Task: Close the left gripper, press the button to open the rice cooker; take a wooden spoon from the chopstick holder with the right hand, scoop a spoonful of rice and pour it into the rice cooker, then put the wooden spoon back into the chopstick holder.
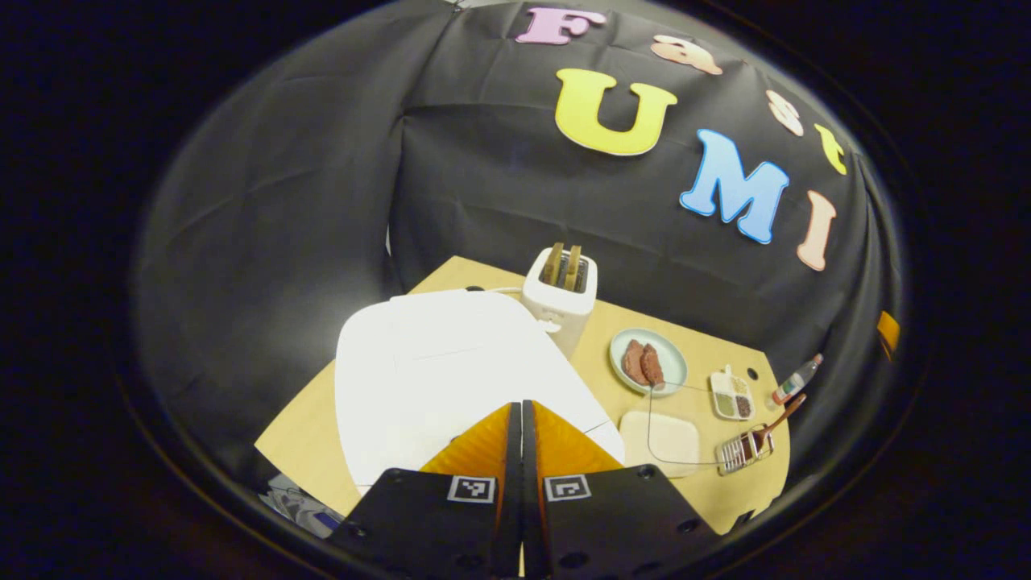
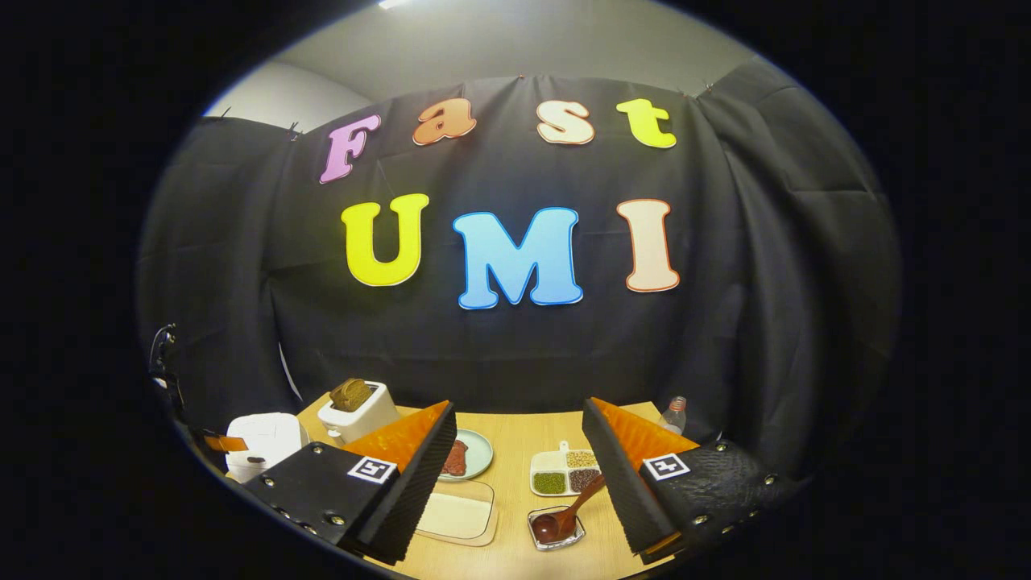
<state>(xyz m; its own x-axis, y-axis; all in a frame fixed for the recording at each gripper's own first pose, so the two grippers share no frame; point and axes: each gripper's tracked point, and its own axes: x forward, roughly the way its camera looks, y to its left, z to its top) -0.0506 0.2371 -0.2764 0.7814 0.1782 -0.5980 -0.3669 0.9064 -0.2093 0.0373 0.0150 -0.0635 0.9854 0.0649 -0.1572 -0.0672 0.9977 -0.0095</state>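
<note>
Left gripper (image 1: 522, 427): fingers pressing together, hovering over the closed white rice cooker (image 1: 451, 370) | Right gripper (image 2: 519, 451): fingers standing wide apart above the desk (image 2: 515, 439) | Wooden spoon (image 2: 564, 515): leaning in the chopstick holder (image 2: 556, 532) beyond.

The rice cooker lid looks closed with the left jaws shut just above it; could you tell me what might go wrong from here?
1. The left gripper hovers over the rice cooker, whose button is hidden, so the press may miss.
2. The toaster stands right behind the cooker; a springing lid might strike it.
3. The wooden spoon leans loosely in its holder, beside the grain tray, so the open right gripper could tip the holder.
</note>
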